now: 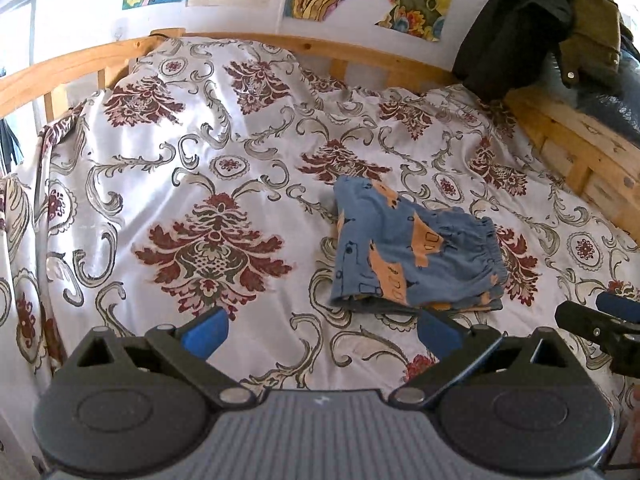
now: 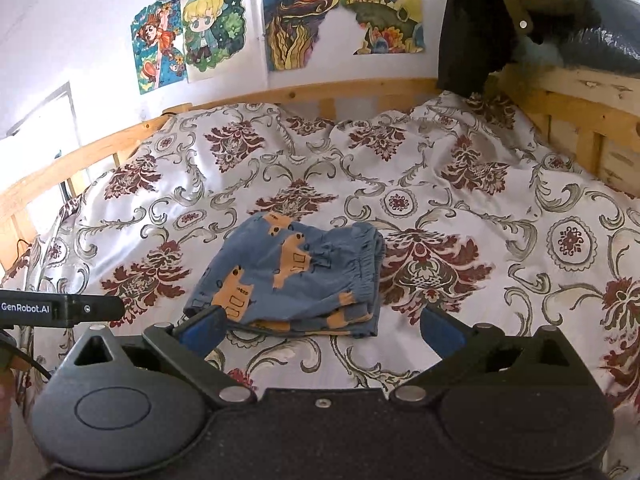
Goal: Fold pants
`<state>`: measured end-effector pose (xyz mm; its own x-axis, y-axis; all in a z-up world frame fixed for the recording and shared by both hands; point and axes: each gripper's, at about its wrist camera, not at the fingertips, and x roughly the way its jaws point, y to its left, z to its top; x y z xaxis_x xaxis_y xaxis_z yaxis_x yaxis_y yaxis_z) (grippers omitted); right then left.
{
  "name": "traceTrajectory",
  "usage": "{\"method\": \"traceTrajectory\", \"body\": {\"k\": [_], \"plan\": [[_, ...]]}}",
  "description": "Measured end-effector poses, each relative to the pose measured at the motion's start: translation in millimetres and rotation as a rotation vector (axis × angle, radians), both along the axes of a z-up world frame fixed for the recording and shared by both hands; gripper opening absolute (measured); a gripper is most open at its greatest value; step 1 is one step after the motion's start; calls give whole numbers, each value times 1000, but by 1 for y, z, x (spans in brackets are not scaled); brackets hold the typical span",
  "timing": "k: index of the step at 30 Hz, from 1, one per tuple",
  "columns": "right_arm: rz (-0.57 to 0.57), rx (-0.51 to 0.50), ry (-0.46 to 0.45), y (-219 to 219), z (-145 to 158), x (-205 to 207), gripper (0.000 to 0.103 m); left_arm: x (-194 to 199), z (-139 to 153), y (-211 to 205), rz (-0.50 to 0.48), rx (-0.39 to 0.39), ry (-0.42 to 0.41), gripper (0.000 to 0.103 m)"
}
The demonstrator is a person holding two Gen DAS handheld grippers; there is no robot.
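The pants [image 1: 412, 248] are small, blue with orange car prints, and lie folded into a compact stack on the bed, elastic waistband to the right. In the right wrist view the pants [image 2: 296, 276] rest just beyond my fingers. My left gripper [image 1: 320, 334] is open above the bedspread, near and left of the stack, holding nothing. My right gripper [image 2: 320, 328] is open too, its blue pads either side of the stack's near edge without touching it. The right gripper also shows at the edge of the left wrist view [image 1: 600, 324], and the left gripper's body [image 2: 60, 310] in the right wrist view.
A white bedspread [image 1: 180, 160] with dark red floral medallions covers the bed. A wooden bed rail [image 1: 568, 140] runs along the back and right. Dark clothes [image 1: 536, 28] hang over the right corner. Colourful posters [image 2: 208, 32] are on the wall.
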<state>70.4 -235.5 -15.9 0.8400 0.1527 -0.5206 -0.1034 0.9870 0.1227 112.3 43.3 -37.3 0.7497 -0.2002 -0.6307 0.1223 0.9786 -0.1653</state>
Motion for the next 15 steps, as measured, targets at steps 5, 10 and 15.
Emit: {"method": "traceTrajectory", "body": {"k": [5, 10, 15], "plan": [[4, 1, 5, 1, 0, 2, 102, 1, -1, 1, 5, 1, 7, 103], [1, 8, 8, 0, -1, 4, 102, 3, -3, 2, 7, 0, 17, 103], [4, 11, 13, 0, -2, 4, 102, 3, -3, 1, 6, 4, 22, 103]]}}
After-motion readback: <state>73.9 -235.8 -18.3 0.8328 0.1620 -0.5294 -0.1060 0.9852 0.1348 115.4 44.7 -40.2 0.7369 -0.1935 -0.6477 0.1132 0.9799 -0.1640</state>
